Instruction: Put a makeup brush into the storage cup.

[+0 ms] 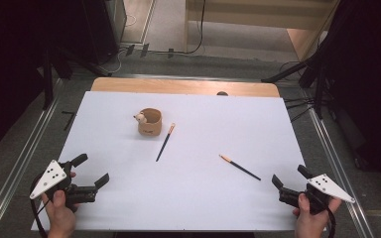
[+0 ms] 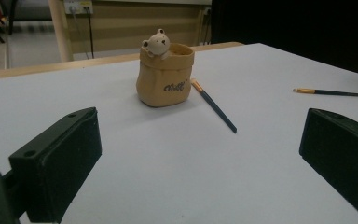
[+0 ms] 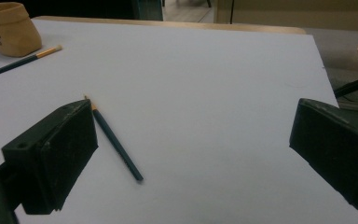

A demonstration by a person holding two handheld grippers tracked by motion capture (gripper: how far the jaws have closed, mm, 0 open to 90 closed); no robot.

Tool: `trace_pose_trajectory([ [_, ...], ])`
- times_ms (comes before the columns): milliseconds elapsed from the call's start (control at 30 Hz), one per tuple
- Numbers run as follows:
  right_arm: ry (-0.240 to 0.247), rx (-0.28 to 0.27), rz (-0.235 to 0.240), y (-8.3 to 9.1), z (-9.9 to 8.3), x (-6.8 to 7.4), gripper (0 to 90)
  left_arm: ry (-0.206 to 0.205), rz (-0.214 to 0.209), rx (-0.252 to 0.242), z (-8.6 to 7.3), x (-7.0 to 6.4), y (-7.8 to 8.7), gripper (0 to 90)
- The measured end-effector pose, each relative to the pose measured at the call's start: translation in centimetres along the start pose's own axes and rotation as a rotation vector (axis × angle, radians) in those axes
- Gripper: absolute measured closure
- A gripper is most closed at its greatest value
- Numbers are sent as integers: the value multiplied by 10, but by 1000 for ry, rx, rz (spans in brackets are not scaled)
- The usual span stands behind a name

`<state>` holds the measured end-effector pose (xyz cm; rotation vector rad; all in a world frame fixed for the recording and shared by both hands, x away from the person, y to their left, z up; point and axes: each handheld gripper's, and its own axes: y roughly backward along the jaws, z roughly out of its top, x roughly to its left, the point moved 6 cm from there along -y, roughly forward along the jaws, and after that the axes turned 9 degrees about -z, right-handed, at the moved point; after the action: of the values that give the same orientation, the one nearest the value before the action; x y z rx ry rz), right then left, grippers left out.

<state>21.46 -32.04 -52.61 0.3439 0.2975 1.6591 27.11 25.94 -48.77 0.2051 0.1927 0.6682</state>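
Smooth white table point(image 1: 188, 198) bears slim chopsticks point(image 1: 164, 143) beside rounded ceramic pot point(image 1: 150, 121).

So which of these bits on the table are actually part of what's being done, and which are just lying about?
Part of the job:
- left brush, beside the pot
- right brush, nearest the right tool
- bear pot, empty
- left tool, open like the right one

Just lying about:
- cables on the floor
- black stands
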Motion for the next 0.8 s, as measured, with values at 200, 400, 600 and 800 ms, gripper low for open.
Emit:
trace_pose_trajectory([
  [200,13,8,17,-2,0,5,17,3,4,1,-1,0,1,0],
  [400,54,15,25,-2,12,13,17,14,12,-6,-1,2,3,0],
  [600,56,33,42,-6,24,15,23,15,13,-7,-2,2,2,0],
  [800,71,63,53,-12,34,18,31,15,14,-8,-1,1,3,0],
])
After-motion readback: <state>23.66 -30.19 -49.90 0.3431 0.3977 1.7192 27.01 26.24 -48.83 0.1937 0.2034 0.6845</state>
